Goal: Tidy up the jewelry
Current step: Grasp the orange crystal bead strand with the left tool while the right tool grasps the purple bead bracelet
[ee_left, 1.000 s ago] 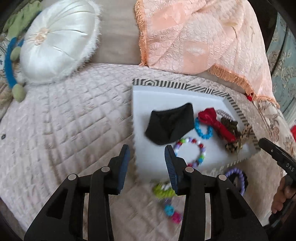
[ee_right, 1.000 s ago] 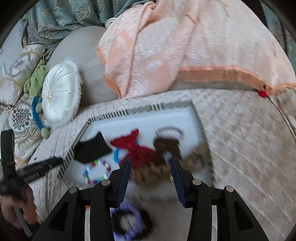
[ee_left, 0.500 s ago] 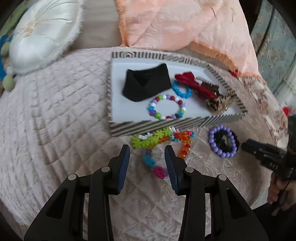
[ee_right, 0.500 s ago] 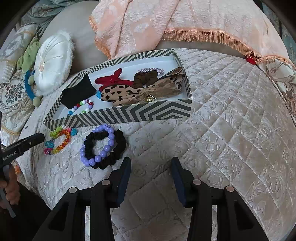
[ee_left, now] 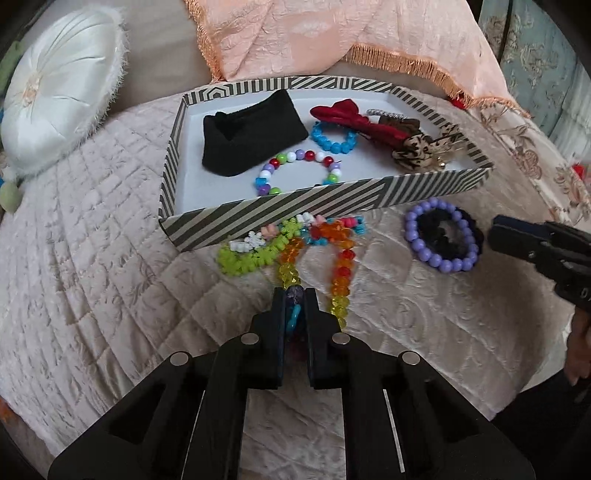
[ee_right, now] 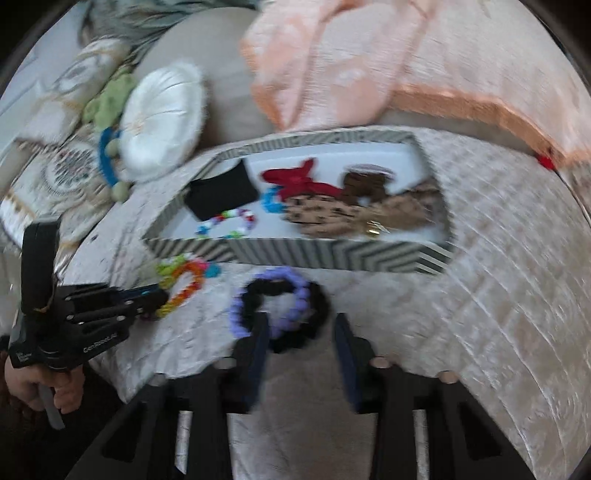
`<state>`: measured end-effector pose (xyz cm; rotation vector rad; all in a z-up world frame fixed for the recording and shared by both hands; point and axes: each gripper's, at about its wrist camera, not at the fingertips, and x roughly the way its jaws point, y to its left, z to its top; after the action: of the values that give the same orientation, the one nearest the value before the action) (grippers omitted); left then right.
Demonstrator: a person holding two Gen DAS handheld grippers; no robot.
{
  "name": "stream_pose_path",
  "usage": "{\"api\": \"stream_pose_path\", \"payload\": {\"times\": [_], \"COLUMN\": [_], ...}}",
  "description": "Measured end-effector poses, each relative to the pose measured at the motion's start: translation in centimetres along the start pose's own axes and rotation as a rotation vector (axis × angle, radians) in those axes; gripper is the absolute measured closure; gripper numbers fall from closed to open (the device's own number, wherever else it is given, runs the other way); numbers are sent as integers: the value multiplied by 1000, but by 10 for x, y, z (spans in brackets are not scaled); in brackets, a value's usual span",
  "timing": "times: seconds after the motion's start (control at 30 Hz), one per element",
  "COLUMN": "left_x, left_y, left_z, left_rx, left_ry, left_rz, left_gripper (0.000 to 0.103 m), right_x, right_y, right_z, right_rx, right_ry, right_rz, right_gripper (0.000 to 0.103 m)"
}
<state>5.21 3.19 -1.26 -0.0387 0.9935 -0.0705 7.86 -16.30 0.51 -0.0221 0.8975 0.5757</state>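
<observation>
A striped tray on the quilted cover holds a black pouch, a blue bead bracelet, a multicolour bead bracelet, a red bow and a leopard scrunchie. In front of it lie a green bracelet and an orange-yellow bead bracelet. My left gripper is shut on the near end of that bracelet. A purple bead bracelet lies around a black scrunchie. My right gripper is closing, its fingers either side of their near edge, pads apart from them.
A white round cushion sits at the back left, a peach fringed blanket behind the tray. The quilted cover falls away at the near edge. A hand holds the left gripper.
My left gripper sank onto the loose beads before the tray and closed on the orange-yellow bracelet. My right gripper moved up to the purple bracelet and scrunchie, its jaws narrower.
</observation>
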Motion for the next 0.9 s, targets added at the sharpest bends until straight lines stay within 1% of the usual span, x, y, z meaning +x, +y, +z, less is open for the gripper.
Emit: {"api": "stream_pose_path", "payload": {"times": [0.07, 0.13, 0.27, 0.33, 0.47, 0.5, 0.57, 0.6, 0.63, 0.7, 0.8, 0.9], "left_x": [1, 2, 2, 5, 8, 9, 9, 10, 10, 10, 10, 10], "left_y": [1, 2, 1, 1, 1, 1, 1, 0, 0, 0, 2, 1], "left_z": [0, -1, 0, 1, 2, 2, 2, 2, 2, 2, 2, 1], "left_rx": [-7, -16, -17, -16, -22, -23, -19, -16, -13, -15, -23, -21], "left_ry": [4, 16, 19, 22, 27, 27, 26, 25, 24, 22, 19, 8], "left_rz": [-6, -8, -6, -5, -4, -3, 0, 4, 6, 6, 2, 9], "left_gripper": [96, 96, 95, 95, 95, 95, 95, 95, 95, 95, 95, 95], "right_x": [3, 10, 31, 38, 48, 49, 50, 48, 47, 41, 20, -5], "right_y": [5, 8, 5, 3, 2, 3, 6, 8, 9, 12, 17, 16], "right_z": [2, 4, 7, 9, 10, 10, 11, 10, 10, 10, 11, 13], "right_rx": [-9, -19, 6, 16, 23, 22, 2, -10, -20, -40, -58, -49], "right_ry": [-7, 2, 51, 69, 82, 80, 78, 76, 73, 61, 4, -60], "right_rz": [28, 32, -7, -1, -17, -20, -36, -48, -52, -55, -40, -17], "right_gripper": [79, 79, 80, 80, 80, 81, 86, 92, 94, 94, 94, 94]}}
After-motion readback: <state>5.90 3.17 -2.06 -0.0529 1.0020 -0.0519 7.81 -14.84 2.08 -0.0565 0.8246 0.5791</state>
